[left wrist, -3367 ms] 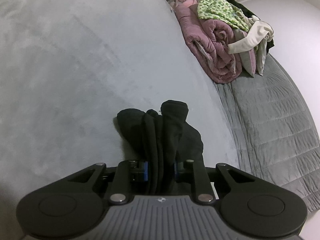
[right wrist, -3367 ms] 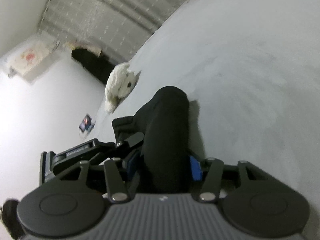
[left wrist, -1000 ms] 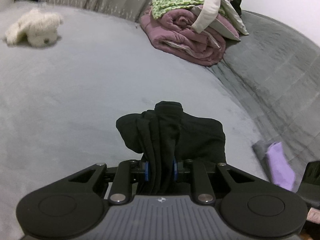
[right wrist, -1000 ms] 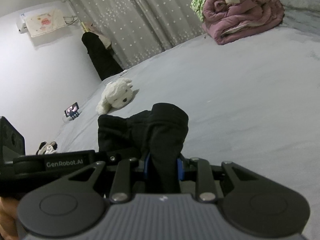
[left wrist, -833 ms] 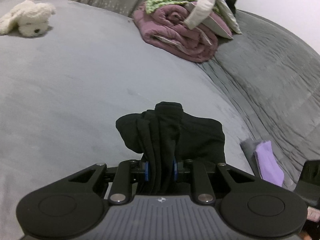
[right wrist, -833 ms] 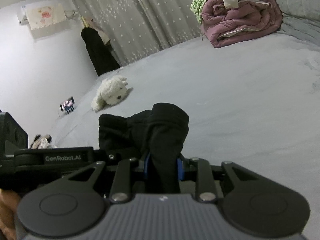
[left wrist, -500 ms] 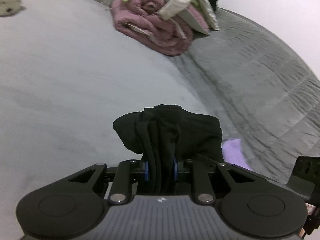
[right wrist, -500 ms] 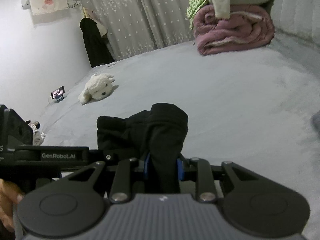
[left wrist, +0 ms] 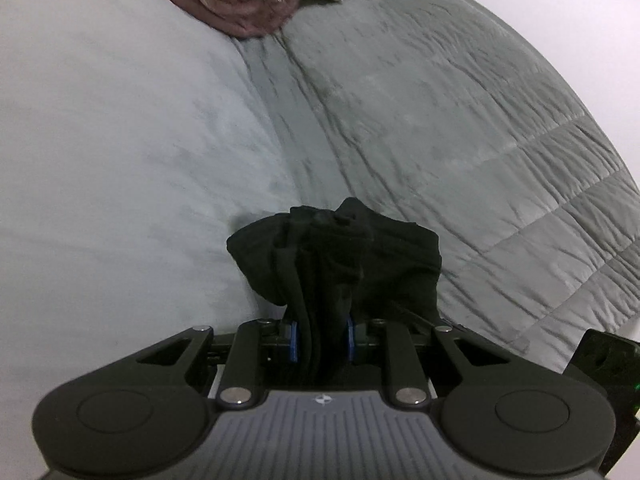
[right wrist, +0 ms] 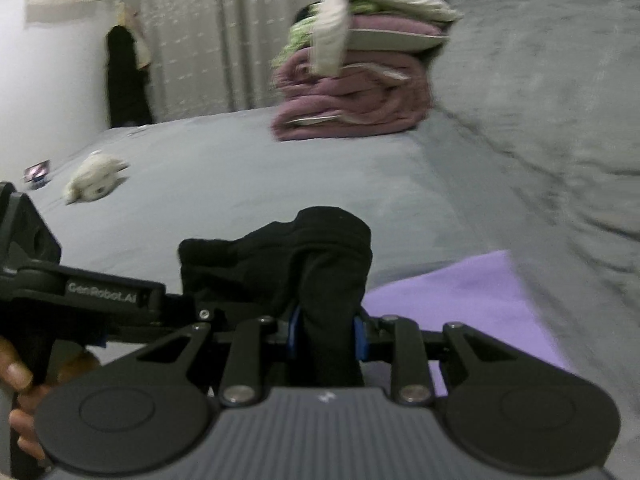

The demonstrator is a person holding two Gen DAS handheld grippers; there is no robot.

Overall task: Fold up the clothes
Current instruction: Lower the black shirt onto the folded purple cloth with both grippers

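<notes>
Both grippers were clamped on one bunched black garment (left wrist: 336, 256), the left gripper (left wrist: 320, 338) and the right gripper (right wrist: 326, 332) each pinching a fold, holding it above the grey bed (left wrist: 100, 140). A purple cloth (right wrist: 460, 296), somewhat blurred, lay just beyond the right gripper, seemingly flat. A pink blanket pile (right wrist: 352, 100) sat farther back.

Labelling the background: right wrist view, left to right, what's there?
Phone → plush toy → dark hanging clothes → pink blanket stack → purple cloth → grey quilt.
</notes>
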